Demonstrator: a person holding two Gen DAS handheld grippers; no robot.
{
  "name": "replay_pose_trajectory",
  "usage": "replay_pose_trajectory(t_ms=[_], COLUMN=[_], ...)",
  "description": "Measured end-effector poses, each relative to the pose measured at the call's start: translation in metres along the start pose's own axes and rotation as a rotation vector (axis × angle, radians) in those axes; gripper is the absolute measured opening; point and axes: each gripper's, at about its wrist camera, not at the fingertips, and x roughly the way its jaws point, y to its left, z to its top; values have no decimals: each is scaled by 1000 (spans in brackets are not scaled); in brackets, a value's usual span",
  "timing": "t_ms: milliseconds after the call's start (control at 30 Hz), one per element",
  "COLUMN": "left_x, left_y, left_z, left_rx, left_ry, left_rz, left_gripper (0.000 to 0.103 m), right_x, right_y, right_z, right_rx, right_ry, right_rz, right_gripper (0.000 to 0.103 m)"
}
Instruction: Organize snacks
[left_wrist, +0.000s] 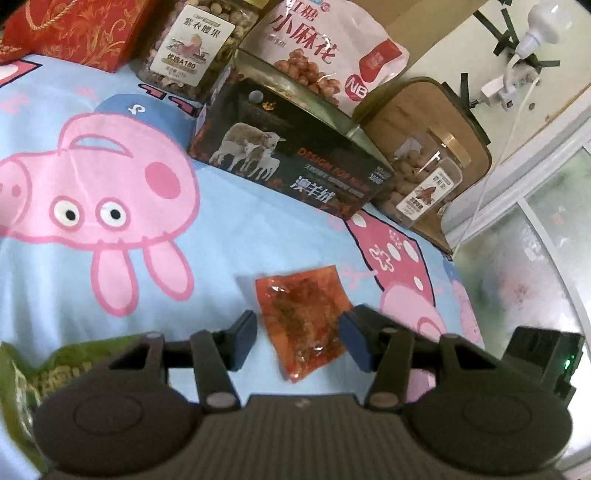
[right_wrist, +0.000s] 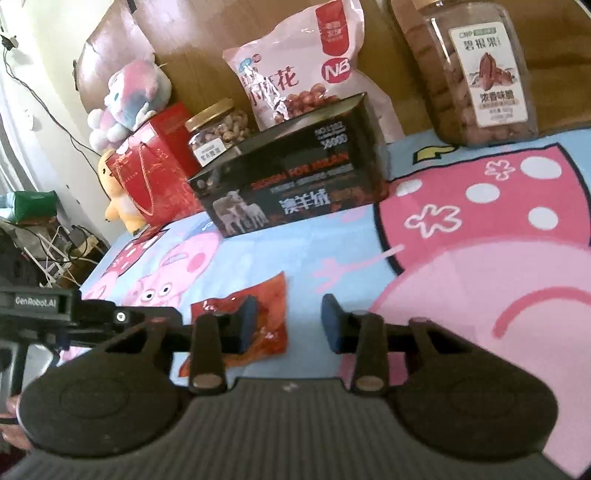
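Left gripper: open, nothing gripped; its blue pads stand either side of the red snack packet, the right pad just at the packet's edge, the left pad apart from it.
Right gripper: jaws parted and empty; only bedsheet lies between its pads.
Snack packet: a flat, translucent red-orange sachet lying on the bed, near both grippers; in the right wrist view it sits at 9 o'clock of that gripper's gap, partly behind the left finger.
Deciding relation: the packet lies straight ahead, at 12 o'clock, inside the left gripper's gap, so the left hand seems the nearer and better placed. The packet's long axis runs from about 11 o'clock to 5 o'clock in the left wrist view, slightly skewed to the fingers; a closing of the jaws would likely take it across its width.
Green bag: at 8 o'clock of the left gripper, cut off by the frame edge.
Bed: covered with a light-blue sheet printed with pink cartoon pigs.
Far row: at 12 o'clock, a black carton with sheep pictured; behind it a pink snack bag; two clear nut jars flank it; a red gift bag at 10 o'clock.
Room: brown headboard, plush toys, pale wall with cables and a bulb.
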Motion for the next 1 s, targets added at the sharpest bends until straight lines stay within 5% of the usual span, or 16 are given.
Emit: replay_pose_trajectory(t_ms=[133, 233, 300, 367, 667, 800, 1000], left_x=[-1, -4, -4, -4, -14, -3, -3], left_y=[4, 9, 17, 16, 15, 39, 28], left_z=[-1, -1, 2, 3, -2, -6, -9], left_rx=[-23, -35, -89, -95, -32, -171, -101], left_ry=[-16, -35, -5, 2, -18, 35, 18], left_rz=[-13, -5, -90, -131, -69, -156, -122], left_gripper=[45, 18, 3, 3, 8, 5, 5], right_x=[7, 6, 5, 4, 4, 14, 20], right_y=[8, 3, -2, 2, 25, 14, 6], right_z=[-4, -4, -4, -4, -4, -5, -6], right_rx=[6, 60, 116, 120, 14, 72, 155], right_ry=[-6, -9, -9, -10, -39, 18, 47], right_rz=[16, 24, 80, 101, 92, 96, 145], right_gripper=[23, 13, 3, 3, 4, 17, 29])
